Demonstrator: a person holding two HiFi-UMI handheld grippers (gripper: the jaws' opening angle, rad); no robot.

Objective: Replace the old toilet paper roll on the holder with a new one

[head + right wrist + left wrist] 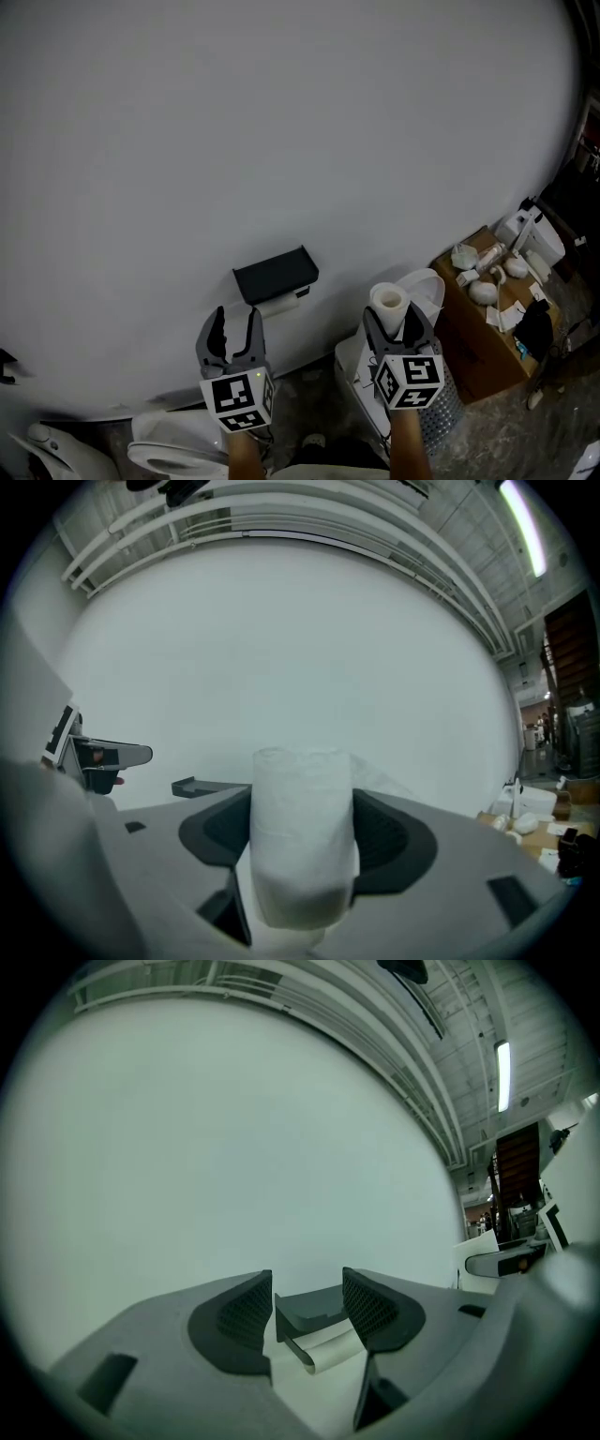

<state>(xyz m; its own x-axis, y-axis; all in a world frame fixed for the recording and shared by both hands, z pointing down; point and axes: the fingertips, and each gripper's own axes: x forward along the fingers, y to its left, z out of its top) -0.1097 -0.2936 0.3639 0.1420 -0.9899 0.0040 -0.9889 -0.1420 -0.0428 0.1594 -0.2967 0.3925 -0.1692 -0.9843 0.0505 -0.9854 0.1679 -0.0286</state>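
A dark holder (276,274) is fixed to the white wall, with the thin old roll (282,304) hanging under it. My left gripper (232,330) stands open and empty just short of the holder (312,1309); the old roll (327,1345) shows between its jaws, further off. My right gripper (398,330) is shut on a full white toilet paper roll (388,307), held upright to the right of the holder. In the right gripper view the new roll (302,836) fills the gap between the jaws, and the holder (208,787) shows far left.
A white toilet (173,442) sits below the left gripper. A white bin and a mesh basket (441,405) stand below the right gripper. A cardboard box (487,319) with several white objects is at the right, against the wall.
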